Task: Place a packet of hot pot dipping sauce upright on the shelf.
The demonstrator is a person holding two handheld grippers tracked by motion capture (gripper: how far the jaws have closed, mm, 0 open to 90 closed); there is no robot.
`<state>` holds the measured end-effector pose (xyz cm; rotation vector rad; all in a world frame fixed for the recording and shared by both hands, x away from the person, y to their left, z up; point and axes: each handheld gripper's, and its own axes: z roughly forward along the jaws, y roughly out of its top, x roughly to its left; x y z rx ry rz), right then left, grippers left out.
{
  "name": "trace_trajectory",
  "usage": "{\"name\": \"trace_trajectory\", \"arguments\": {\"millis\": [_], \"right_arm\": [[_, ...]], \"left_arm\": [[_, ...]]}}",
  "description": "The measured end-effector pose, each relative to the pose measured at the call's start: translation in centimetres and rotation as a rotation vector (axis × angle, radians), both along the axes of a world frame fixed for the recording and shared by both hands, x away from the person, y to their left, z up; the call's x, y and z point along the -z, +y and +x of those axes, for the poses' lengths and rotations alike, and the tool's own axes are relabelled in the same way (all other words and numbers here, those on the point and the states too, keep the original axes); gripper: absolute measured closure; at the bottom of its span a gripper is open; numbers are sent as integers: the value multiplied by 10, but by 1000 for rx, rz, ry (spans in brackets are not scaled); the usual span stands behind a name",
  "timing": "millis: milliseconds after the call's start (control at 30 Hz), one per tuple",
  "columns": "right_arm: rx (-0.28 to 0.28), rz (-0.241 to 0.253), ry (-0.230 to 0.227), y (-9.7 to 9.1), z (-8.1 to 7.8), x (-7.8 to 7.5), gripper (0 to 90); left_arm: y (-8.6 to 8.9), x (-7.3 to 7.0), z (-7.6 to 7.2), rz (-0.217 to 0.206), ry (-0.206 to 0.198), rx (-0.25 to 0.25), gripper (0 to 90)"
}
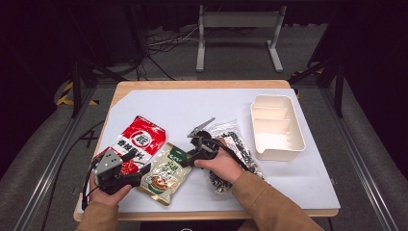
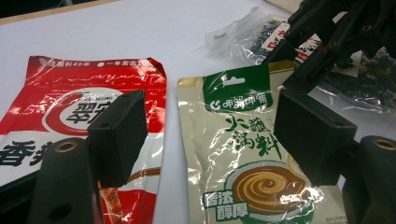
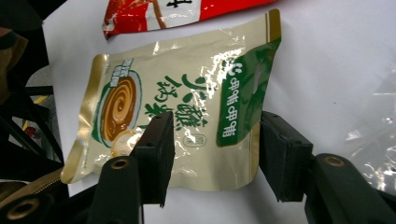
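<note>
Right hand-held gripper (image 1: 193,155) sits over the top edge of the beige-and-green glossy foil soup-base pouch (image 1: 165,173), jaws part-way open and straddling it: the pouch's green header end lies between the pads in the right gripper view (image 3: 187,116), and I see no pad pressing on the film yet. The pouch lies flat on the white-covered desk (image 1: 192,106), just ahead of that gripper's jaws and between the two hand-held grippers. Left hand-held gripper (image 1: 126,179) is open wide, holding nothing, jaws parked low at the pouch's bottom corner, with the red-and-white crinkled foil seasoning packet (image 1: 138,140) off to its left side. The clear plastic bag of dark dried bits (image 1: 235,149) lies under and behind the right hand (image 1: 222,166); the cream plastic divided tray (image 1: 276,126) stands well apart beyond it. Handling judgement: the pouch looks light, floppy and slick, with the contents likely shifting toward the lower end when lifted, so it will sag and swing. Best grip is the flat sealed header band by the hang slot, which is stiffer, thin and contains no fill. Pinching mid-body risks slipping on the gloss or squeezing the contents. A lying-flat edge is hard to get under, so expect to scrape the desk.
</note>
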<state>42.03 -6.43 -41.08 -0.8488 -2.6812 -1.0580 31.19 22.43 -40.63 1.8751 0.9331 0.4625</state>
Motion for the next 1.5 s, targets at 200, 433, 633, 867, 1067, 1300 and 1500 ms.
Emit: {"name": "trace_trajectory", "arguments": {"millis": [200,433,633,867,1067,1300,1500], "right_arm": [[-17,19,12,8,-6,-2,490],[-20,-50,68,23,-7,13,548],[6,-83,74,26,-4,18,715],[24,-72,96,25,-3,18,853],[28,-57,91,24,-5,16,885],[23,-10,72,22,-7,9,886],[13,52,46,20,-10,-2,888]], "left_arm": [[0,0,0,0,2,-2,263],[0,0,0,-4,-1,-2,263],[0,0,0,-6,0,-2,263],[0,0,0,-5,0,-4,262],[1,0,0,-1,-4,-9,263],[3,-1,-1,-1,-4,-15,263],[11,-3,-1,-21,-12,-44,262]]}}
